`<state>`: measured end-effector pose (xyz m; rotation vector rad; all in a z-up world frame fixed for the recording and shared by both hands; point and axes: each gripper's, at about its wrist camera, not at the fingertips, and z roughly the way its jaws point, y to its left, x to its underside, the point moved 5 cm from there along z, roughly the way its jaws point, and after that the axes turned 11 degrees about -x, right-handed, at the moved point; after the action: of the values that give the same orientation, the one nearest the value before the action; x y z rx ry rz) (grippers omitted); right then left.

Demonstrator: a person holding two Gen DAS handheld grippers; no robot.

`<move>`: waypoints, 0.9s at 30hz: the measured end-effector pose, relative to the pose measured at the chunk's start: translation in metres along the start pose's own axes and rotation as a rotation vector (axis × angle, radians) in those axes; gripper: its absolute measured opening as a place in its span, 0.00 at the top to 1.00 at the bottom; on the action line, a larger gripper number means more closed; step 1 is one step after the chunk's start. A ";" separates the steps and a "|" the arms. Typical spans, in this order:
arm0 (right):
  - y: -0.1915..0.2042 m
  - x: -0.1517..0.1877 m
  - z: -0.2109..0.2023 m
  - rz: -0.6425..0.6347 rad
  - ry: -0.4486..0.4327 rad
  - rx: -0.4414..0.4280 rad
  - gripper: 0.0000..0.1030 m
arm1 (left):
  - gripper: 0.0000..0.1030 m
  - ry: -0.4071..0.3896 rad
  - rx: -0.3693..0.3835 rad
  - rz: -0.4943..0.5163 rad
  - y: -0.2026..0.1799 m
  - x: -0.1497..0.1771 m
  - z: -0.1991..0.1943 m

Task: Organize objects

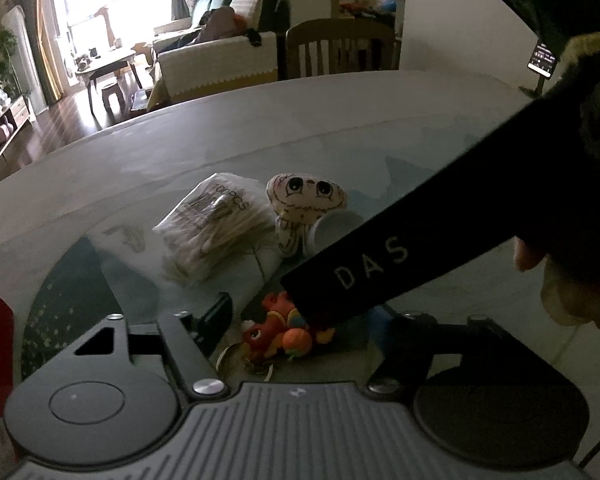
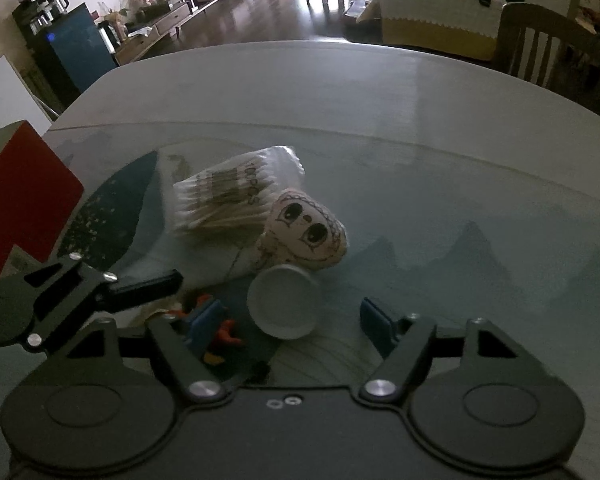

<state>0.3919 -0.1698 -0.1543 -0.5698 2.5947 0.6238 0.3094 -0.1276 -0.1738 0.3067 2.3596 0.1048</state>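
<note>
Lying on glossy table (image 2: pixel 380 92): crinkly plastic swab bag (image 2: pixel 236 188), soft doll (image 2: pixel 306 236), round white cap (image 2: pixel 282 306), both grippers (image 2: pixel 296 320) agape.

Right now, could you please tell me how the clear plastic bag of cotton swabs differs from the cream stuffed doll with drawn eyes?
The clear plastic bag of cotton swabs is see-through and printed with lettering; the cream stuffed doll with drawn eyes is opaque cloth with an inked face. The bag lies flat and wide, while the doll is rounded and stands taller. Both rest side by side on the glass-topped table, and neither is held by a claw.
</note>
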 end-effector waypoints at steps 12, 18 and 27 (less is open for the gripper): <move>0.002 0.000 -0.003 0.033 -0.008 0.009 0.61 | 0.50 0.016 -0.024 -0.003 -0.003 0.000 -0.006; 0.001 0.005 -0.016 0.029 -0.018 0.015 0.62 | 0.51 0.019 -0.026 0.004 -0.002 0.002 -0.011; 0.000 0.032 -0.044 0.019 0.016 0.018 0.62 | 0.52 0.030 -0.009 -0.040 0.007 0.013 -0.037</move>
<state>0.3524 -0.2017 -0.1335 -0.5473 2.6209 0.6044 0.2766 -0.1169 -0.1545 0.2549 2.3929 0.1018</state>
